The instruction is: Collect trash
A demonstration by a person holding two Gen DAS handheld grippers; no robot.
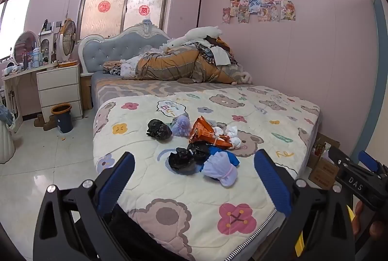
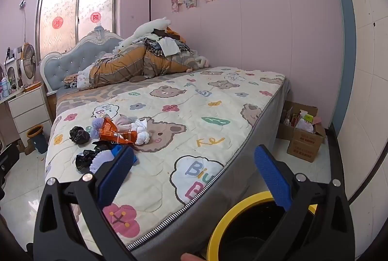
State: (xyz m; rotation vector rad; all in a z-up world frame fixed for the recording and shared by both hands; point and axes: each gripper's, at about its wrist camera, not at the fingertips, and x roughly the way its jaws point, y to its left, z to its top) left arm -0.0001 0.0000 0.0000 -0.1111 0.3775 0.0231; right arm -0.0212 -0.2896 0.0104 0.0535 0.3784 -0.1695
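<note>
A heap of trash lies on the bear-print quilt point(image 1: 254, 101): black crumpled bags point(image 1: 158, 129) point(image 1: 186, 156), an orange snack wrapper point(image 1: 205, 135), a pale blue bundle point(image 1: 219, 170), a lilac bundle point(image 1: 181, 125) and white tissues point(image 1: 231, 136). My left gripper point(image 1: 194, 178) is open and empty, held short of the heap above the bed's foot. The heap also shows in the right wrist view point(image 2: 106, 137), to the left. My right gripper point(image 2: 194, 176) is open and empty over the bed's corner. A yellow-rimmed black bin point(image 2: 225, 219) stands below it.
A blue bin with an orange rim point(image 1: 62, 118) stands on the tiled floor by the white drawers point(image 1: 60, 89). Bedding and clothes point(image 1: 184, 62) are piled near the headboard. A cardboard box point(image 2: 303, 137) of items sits by the pink wall. The right gripper shows at the left view's edge point(image 1: 359, 178).
</note>
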